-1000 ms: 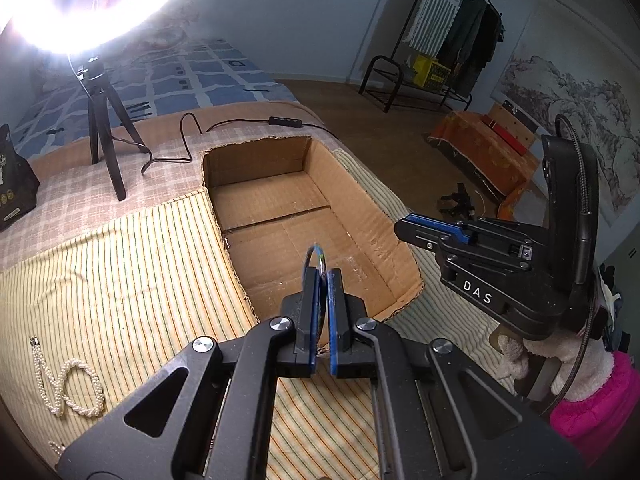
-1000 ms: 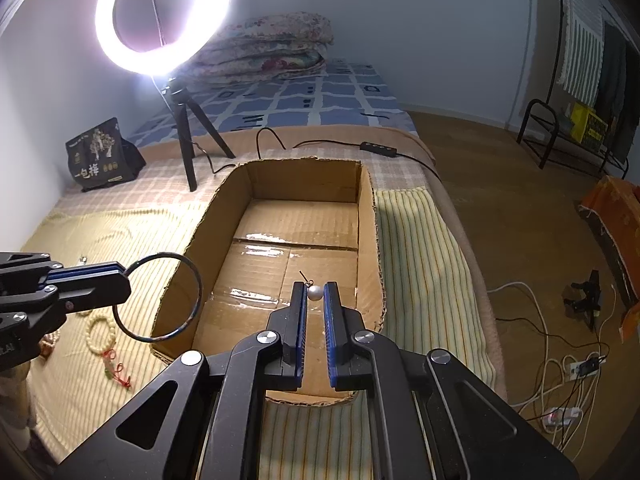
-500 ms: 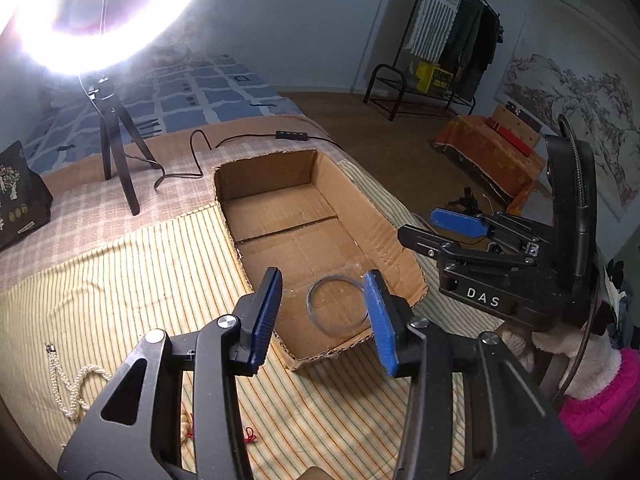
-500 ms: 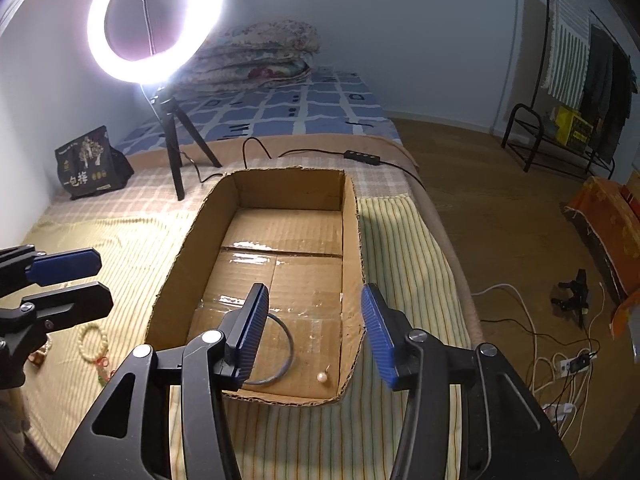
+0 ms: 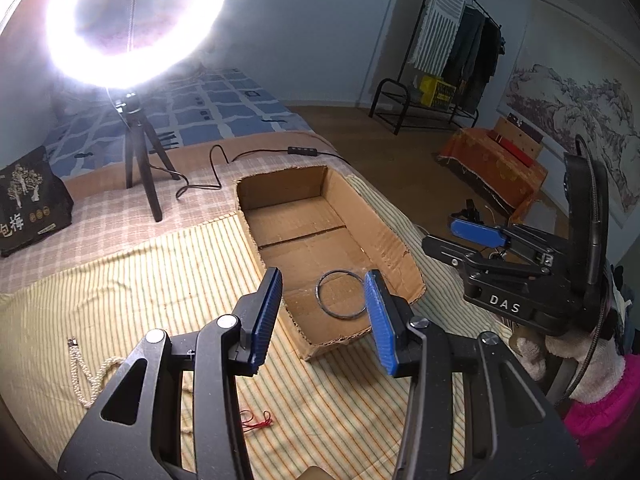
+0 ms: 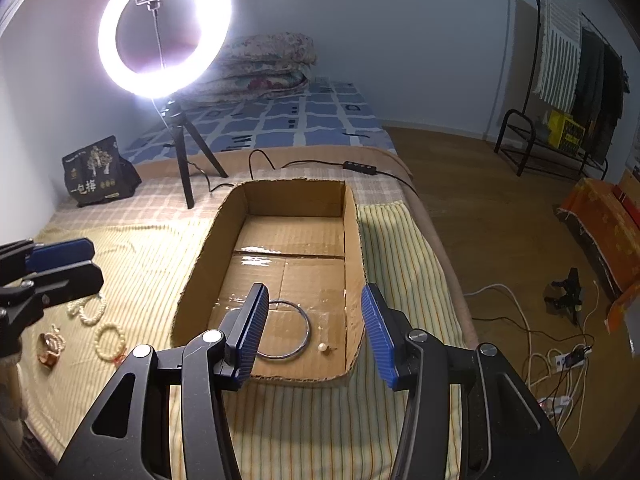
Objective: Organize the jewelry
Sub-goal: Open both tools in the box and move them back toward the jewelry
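My left gripper (image 5: 324, 312) stands with its jaws apart and nothing between the blue pads. My right gripper (image 6: 314, 330) is the same, jaws apart and empty. Both hang above the near end of the cardboard box (image 6: 354, 248), which lies open on the striped cloth (image 6: 400, 248) of the bed.

Inside the box I see two things. The thin dark bangle (image 6: 286, 330) lies flat on the cardboard floor, near the front wall. In the left wrist view the bangle (image 5: 342, 294) shows in the gap between my left pads, but lower, on the box floor, not touched by them. In the right wrist view it is partly hidden behind my left-side finger. Just beside it, toward the right wall, lies a small pearl earring (image 6: 322, 347), apart from the bangle. The rest of the box floor is bare, with shiny tape across the middle.

Outside the box, on the cloth to the left, there are a pearl necklace (image 5: 86, 368), a bead bracelet (image 6: 109, 340), another string of pearls (image 6: 88, 312) and a small gold-coloured piece (image 6: 50, 346) that is too blurred to name. A red thread (image 5: 258, 424) lies near my left gripper.

Farther away stands the ring light (image 6: 164, 32) on its tripod (image 6: 186, 156), with a black bag (image 6: 98, 172) beside it.
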Motion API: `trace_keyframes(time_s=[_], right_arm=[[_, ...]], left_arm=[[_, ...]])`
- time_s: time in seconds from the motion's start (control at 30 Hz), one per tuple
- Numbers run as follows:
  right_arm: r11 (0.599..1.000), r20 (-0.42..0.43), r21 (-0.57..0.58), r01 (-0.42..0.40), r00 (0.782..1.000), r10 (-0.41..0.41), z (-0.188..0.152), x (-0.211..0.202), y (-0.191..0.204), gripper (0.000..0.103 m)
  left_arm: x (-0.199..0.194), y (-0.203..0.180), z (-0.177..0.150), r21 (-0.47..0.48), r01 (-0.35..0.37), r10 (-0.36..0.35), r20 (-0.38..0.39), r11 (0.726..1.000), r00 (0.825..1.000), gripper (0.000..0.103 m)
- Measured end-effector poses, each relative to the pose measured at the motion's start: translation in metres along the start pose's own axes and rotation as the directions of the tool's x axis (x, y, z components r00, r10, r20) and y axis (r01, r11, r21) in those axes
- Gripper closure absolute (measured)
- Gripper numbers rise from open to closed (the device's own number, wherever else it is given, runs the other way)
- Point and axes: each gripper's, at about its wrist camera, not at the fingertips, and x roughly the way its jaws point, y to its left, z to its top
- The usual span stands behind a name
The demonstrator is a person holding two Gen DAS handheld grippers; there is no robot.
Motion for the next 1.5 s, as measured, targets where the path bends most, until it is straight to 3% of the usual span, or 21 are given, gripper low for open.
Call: trace_keyframes(time_s=[0.53,0.63,0.83,1.0,1.07,1.3,1.5], right_arm=[[0.999,0.018,-0.018,0.032,0.999,-0.032,-0.008,-0.029,0.031,0.055],[0.998,0.026,-0.024,0.056,0.998,-0.055,-0.011,-0.035,0.041,0.041],[0.996,0.028,-0.027,0.091,0.996,-0.090,-0.018,-0.042,0.062,0.028],[0.993,0.006,-0.078,0.092,0.996,-0.092,-0.025,-0.042,0.087,0.025],[0.991,-0.003,-0.107,0.084,0.996,-0.085,-0.027,-0.041,0.099,0.021],[0.989,-0.068,-0.148,0.025,0.997,-0.036,-0.034,-0.033,0.124,0.021],[0.968,-0.095,-0.249,-0.034,0.995,0.011,-0.053,-0.025,0.148,0.021]], left_arm=[[-0.045,0.029,-0.015,-0.024,-0.053,0.053,0.029,0.998,0.998,0.060],[-0.056,0.041,-0.019,-0.032,-0.074,0.075,0.035,0.997,0.997,0.060],[-0.075,0.069,-0.027,-0.063,-0.115,0.118,0.038,0.991,0.992,0.060],[-0.090,0.105,-0.036,-0.114,-0.164,0.168,0.031,0.980,0.985,0.060],[-0.097,0.119,-0.040,-0.137,-0.185,0.191,0.031,0.973,0.981,0.060],[-0.119,0.162,-0.057,-0.199,-0.228,0.234,0.009,0.953,0.972,0.060],[-0.129,0.192,-0.080,-0.244,-0.256,0.255,-0.036,0.935,0.966,0.060]])
